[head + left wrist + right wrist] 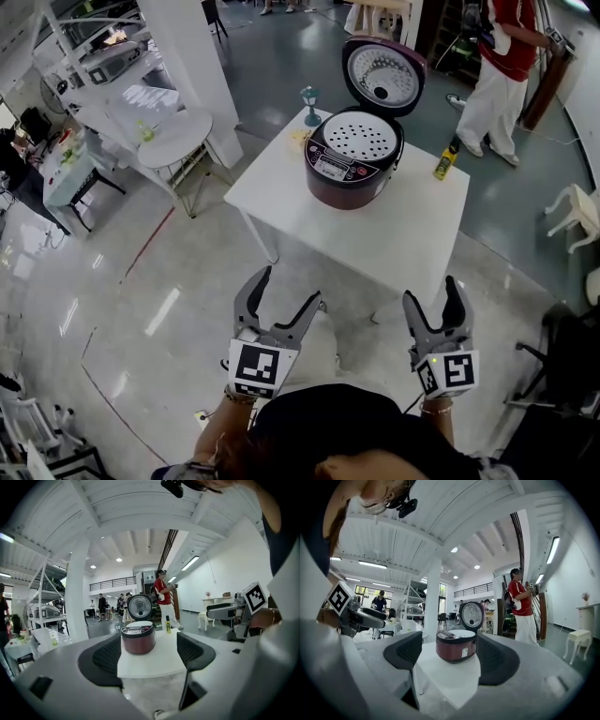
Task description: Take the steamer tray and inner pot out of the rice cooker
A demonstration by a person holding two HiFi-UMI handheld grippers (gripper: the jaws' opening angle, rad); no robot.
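A maroon rice cooker (352, 159) stands on the white table (394, 234) with its lid (382, 75) swung up. A white perforated steamer tray (361, 135) sits in its top; the inner pot is hidden beneath it. The cooker (138, 638) also shows between the jaws in the left gripper view, and the cooker (456, 645) in the right gripper view, far off. My left gripper (283, 292) and right gripper (433, 302) hang well short of the table's near edge, both open with nothing between the fingers.
A yellow bottle (444, 161) stands at the table's far right edge and a small teal figure (310, 98) at its far left corner. A person in red and white (497, 66) stands behind the table. A round white table (176, 139) is at the left, a white chair (579, 211) at the right.
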